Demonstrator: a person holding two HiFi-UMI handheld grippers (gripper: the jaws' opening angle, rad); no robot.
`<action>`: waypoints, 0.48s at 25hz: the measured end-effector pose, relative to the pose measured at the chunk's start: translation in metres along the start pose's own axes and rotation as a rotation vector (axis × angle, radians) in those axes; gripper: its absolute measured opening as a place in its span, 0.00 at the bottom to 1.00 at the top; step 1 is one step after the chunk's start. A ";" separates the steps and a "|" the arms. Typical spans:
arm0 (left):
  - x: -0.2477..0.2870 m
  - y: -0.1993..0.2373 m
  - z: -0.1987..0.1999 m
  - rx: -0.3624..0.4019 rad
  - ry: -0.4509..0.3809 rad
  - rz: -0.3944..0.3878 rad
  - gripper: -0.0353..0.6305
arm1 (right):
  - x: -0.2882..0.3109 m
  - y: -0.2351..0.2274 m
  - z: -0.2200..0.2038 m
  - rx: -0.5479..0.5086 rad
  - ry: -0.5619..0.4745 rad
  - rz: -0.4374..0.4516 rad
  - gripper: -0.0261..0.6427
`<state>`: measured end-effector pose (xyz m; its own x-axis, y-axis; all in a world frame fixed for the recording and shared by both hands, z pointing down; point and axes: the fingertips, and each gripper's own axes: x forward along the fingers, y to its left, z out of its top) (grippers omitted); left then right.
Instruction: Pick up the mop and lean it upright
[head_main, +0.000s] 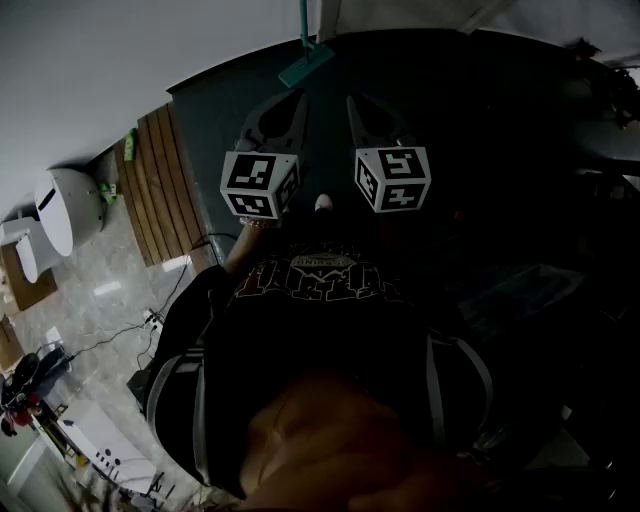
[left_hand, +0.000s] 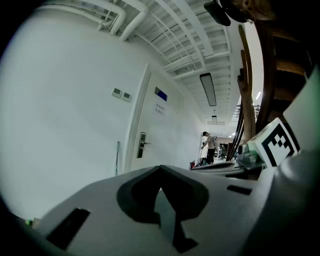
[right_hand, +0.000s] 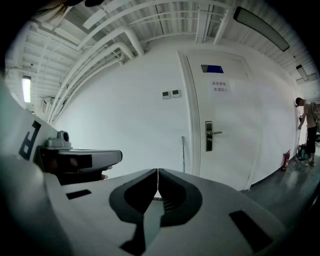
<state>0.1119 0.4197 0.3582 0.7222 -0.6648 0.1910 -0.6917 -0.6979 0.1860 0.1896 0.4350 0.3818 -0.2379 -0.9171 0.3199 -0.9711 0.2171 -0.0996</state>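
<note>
The mop stands upright against the white wall. In the head view its teal head (head_main: 305, 62) rests on the dark floor with the pole (head_main: 302, 20) rising from it. In the gripper views the pole is a thin grey pole (left_hand: 118, 157) (right_hand: 183, 152) beside the door. My left gripper (head_main: 297, 100) (left_hand: 160, 169) and right gripper (head_main: 355, 105) (right_hand: 158, 172) are held side by side in front of my chest, a short way back from the mop. Both are shut with nothing between the jaws.
A white door (right_hand: 225, 125) with a lever handle is just right of the mop. A wooden slatted panel (head_main: 160, 180), a white rounded unit (head_main: 58, 205) and floor cables (head_main: 150, 320) lie to my left. A person (left_hand: 210, 145) stands far down the corridor.
</note>
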 end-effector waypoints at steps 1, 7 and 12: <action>0.002 -0.003 -0.001 -0.001 0.003 0.000 0.12 | -0.001 -0.003 -0.001 0.003 0.000 0.000 0.07; 0.018 -0.019 -0.002 -0.009 0.009 -0.007 0.12 | -0.005 -0.022 0.001 0.024 -0.016 0.005 0.07; 0.032 -0.031 -0.006 -0.005 0.014 -0.004 0.12 | -0.008 -0.038 -0.002 0.039 -0.026 0.016 0.07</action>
<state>0.1561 0.4216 0.3641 0.7247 -0.6583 0.2036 -0.6889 -0.6990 0.1921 0.2284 0.4349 0.3850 -0.2521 -0.9223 0.2930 -0.9654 0.2190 -0.1412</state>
